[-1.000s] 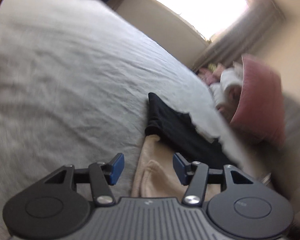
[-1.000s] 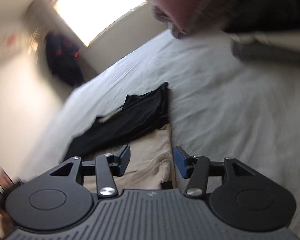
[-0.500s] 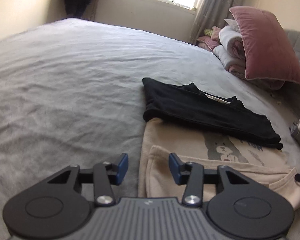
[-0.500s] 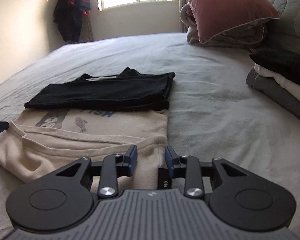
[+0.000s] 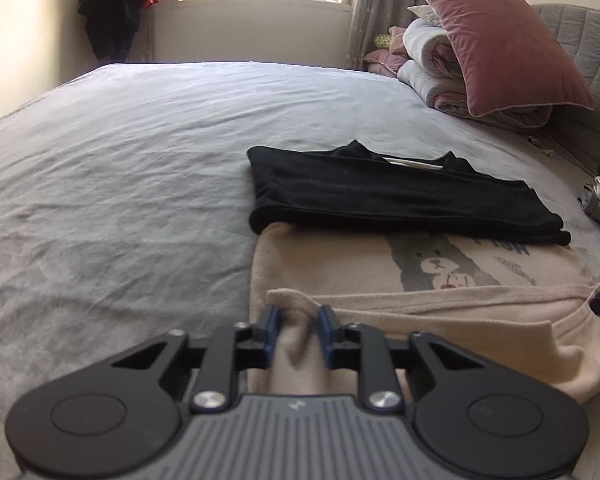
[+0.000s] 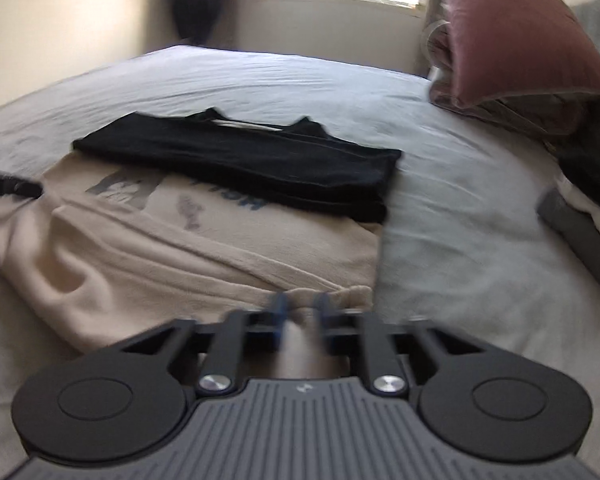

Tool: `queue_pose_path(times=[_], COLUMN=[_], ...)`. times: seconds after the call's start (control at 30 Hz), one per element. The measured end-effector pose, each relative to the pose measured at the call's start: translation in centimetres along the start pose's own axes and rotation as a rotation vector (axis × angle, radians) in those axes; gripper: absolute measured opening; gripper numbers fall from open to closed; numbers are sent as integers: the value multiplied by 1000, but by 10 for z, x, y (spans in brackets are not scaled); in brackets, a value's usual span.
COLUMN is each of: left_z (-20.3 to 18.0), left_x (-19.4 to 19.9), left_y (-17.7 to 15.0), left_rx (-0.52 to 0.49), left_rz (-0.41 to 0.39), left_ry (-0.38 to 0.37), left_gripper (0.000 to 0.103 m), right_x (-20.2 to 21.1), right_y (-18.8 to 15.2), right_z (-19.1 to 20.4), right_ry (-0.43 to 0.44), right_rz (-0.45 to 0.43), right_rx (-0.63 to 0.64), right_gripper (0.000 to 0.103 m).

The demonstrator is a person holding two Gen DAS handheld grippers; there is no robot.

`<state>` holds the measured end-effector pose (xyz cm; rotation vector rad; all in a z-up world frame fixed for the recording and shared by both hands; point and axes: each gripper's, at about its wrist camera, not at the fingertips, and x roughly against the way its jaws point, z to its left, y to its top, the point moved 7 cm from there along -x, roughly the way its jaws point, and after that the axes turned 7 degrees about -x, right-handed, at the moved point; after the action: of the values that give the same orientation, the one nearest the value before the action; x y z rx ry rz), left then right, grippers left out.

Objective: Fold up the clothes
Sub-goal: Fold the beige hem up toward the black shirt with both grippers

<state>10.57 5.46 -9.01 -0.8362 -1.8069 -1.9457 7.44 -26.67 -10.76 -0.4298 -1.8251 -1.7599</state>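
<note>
Beige shirt [image 5: 380, 276] on bed [image 5: 120, 184], under black shirt [image 5: 380, 196]: left gripper [image 5: 298, 326] and right gripper [image 6: 300, 312], open half a second earlier, clamped its near corners, ready for folding.

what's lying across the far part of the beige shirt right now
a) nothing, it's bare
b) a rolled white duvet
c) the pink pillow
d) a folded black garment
d: the folded black garment lies across the far part of the beige shirt, covering the top of its bear print, while the left tongs and the right tongs each pinch the shirt's near edge.
</note>
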Motion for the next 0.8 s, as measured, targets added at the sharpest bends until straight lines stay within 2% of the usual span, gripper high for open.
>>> queue_pose_path(times=[0.07, 0.23, 0.4, 0.47, 0.6, 0.67, 0.73, 0.8], left_z=[4, 8, 22, 27, 28, 27, 27, 28], left_x=[2, 14, 22, 18, -6, -7, -6, -5], left_y=[2, 6, 12, 13, 3, 3, 4, 4], left_rx=[24, 65, 169, 202, 234, 234, 246, 258], left_rz=[-11, -67, -115, -114, -31, -32, -37, -40], left_ry=[-14, -31, -53, -52, -54, -54, -61, -68], left_gripper=[8, 6, 6, 6, 8, 10, 16, 22], right_x=[2, 19, 29, 21, -9, -8, 0, 7], right_y=[0, 8, 21, 22, 11, 9, 13, 15], right_z=[1, 1, -14, -22, -30, -32, -36, -43], right_ry=[-4, -34, -83, -92, -66, -48, -25, -15], right_rz=[-16, -96, -181, -171, -72, -78, -87, -100], right_rx=[-2, 5, -55, -87, -145, -176, -211, -260], right_gripper=[7, 6, 5, 5, 6, 15, 17, 33])
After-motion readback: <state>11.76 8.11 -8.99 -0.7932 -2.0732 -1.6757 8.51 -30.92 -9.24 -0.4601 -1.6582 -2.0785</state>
